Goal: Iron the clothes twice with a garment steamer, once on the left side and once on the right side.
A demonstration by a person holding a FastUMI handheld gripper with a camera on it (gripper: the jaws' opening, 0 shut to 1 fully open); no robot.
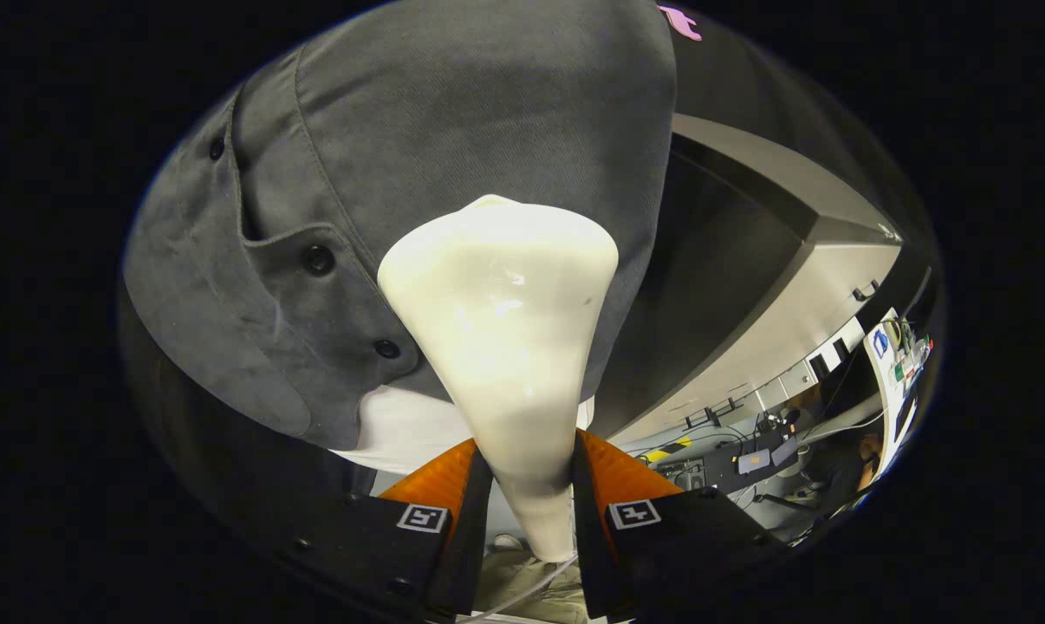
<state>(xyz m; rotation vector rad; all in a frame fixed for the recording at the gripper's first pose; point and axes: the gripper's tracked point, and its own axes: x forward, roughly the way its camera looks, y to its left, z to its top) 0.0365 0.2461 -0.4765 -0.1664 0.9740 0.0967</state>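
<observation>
Two fingers of the gripper are clamped on the narrow neck of the glossy cream cone-shaped garment steamer, whose wide head is pressed against the dark grey buttoned shirt beyond. Slippage on that smooth neck is risked; buttons could be snagged.

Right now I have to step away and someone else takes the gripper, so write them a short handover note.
Gripper: shut on the garment steamer, both fingers pressing on its narrow handle; the wide head points away from the fingers.
Steamer head: against the grey shirt, on the panel beside the button placket, well up from the hem. A white layer shows under the hem.
Done: steamer is picked up and on the cloth. How many passes are finished cannot be told from this view.
Left: complete this stroke, then make sure both left and right sides get one pass each.
</observation>
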